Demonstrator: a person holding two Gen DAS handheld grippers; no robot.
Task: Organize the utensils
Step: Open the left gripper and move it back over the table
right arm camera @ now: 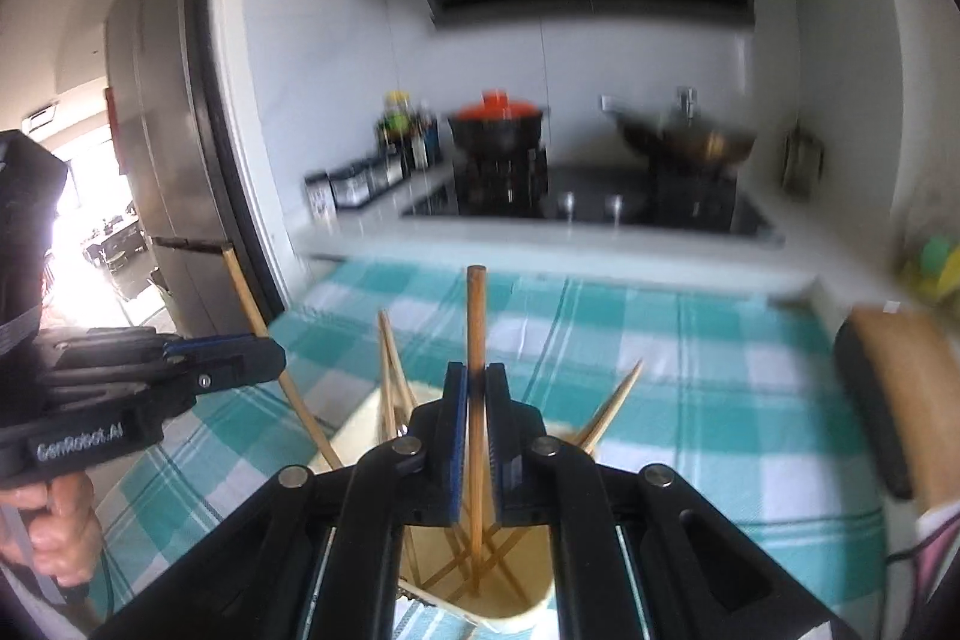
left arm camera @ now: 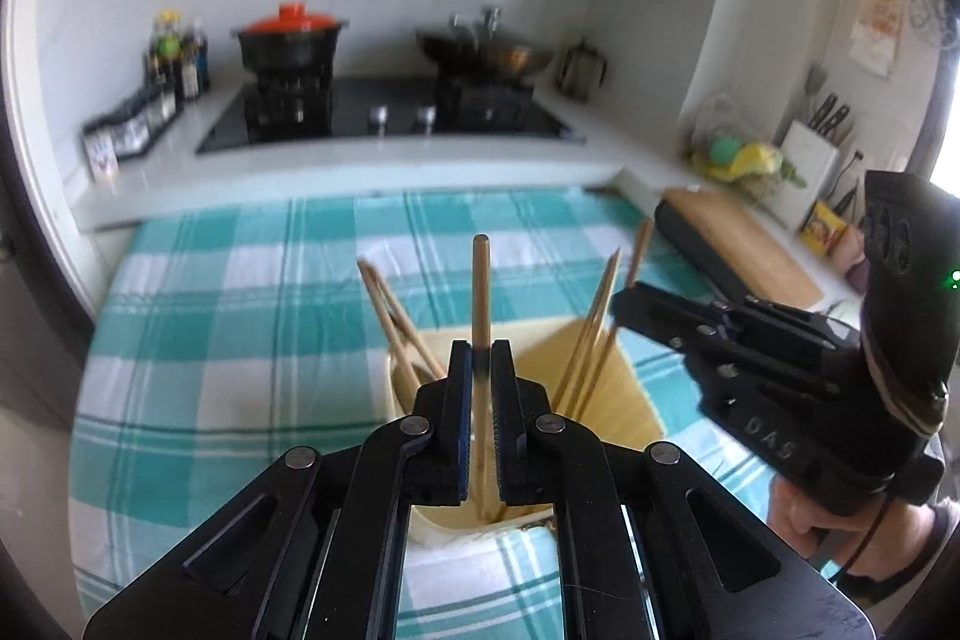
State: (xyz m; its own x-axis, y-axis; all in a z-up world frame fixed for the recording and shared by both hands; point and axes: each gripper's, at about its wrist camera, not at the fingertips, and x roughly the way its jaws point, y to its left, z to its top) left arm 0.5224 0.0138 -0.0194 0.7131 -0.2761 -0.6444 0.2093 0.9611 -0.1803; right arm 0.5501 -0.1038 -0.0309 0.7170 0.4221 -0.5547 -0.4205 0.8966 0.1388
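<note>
Two-handed loading of chopsticks into a cream holder (left arm camera: 600, 388) standing on the teal checked cloth (left arm camera: 240, 292) of the worktop. We see the left tongs (left arm camera: 480, 370) clenched on one chopstick (left arm camera: 480, 280); the stick runs up between the jaws, its blunt end above them and its lower end already inside the holder's mouth. The right tongs (right arm camera: 474, 394) are likewise clenched on a second chopstick (right arm camera: 476, 316), also near upright, with its tip down among the sticks already leaning in the holder (right arm camera: 510, 610).

The relation that governs the coming move is vertical: each held stick's long axis stands roughly plumb and points straight into the opening directly beneath its tongs, so we judge that only a short descent and a release remain. In the left view the right tongs (left arm camera: 636, 304) sit just to the right of the holder, beside the leaning sticks (left arm camera: 594, 334); both hands appear about equally near. We judge the risk to be a held stick fouling the splayed ones at release.
</note>
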